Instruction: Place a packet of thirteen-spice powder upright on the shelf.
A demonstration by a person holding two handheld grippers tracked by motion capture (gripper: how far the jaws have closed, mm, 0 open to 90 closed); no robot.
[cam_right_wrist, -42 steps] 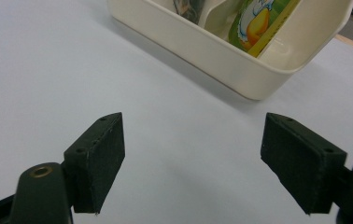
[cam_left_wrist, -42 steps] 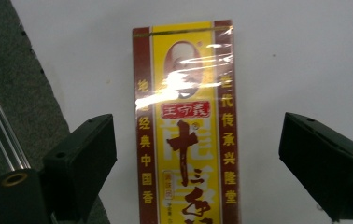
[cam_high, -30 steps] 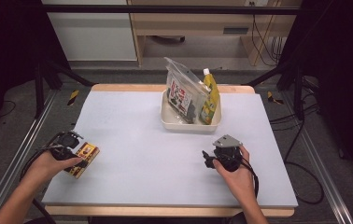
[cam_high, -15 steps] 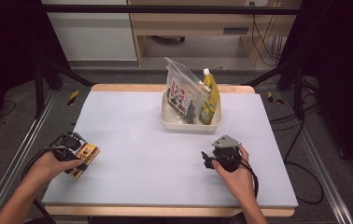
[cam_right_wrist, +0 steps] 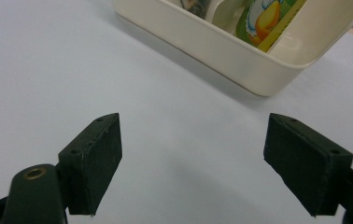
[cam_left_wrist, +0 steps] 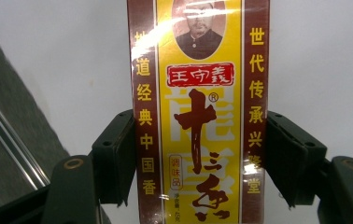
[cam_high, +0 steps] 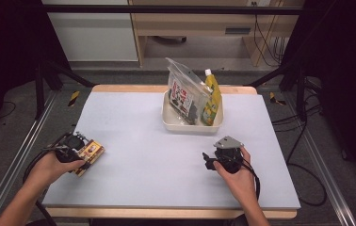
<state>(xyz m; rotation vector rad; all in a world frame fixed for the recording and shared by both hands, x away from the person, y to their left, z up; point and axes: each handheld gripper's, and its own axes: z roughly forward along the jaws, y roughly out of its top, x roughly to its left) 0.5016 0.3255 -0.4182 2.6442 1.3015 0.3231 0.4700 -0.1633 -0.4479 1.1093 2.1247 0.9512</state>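
Black jaws of the left gripper (cam_left_wrist: pixel 198 154) have just been closing and now pinch the yellow spice box (cam_left_wrist: pixel 198 116) lying at the desk's (cam_high: pixel 133 122) left edge. Next comes lifting toward the cream tub (cam_high: pixel 192 126). Right gripper (cam_right_wrist: pixel 198 163) gapes, idle.

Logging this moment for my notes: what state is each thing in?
Spice box: flat on the table, between the left gripper's pads.
Left gripper: jaws just closing; pads at the box's sides.
Right gripper: open, nothing between the jaws.
Cream tub: holds upright pouches.
Clear bag: leaning in the tub.
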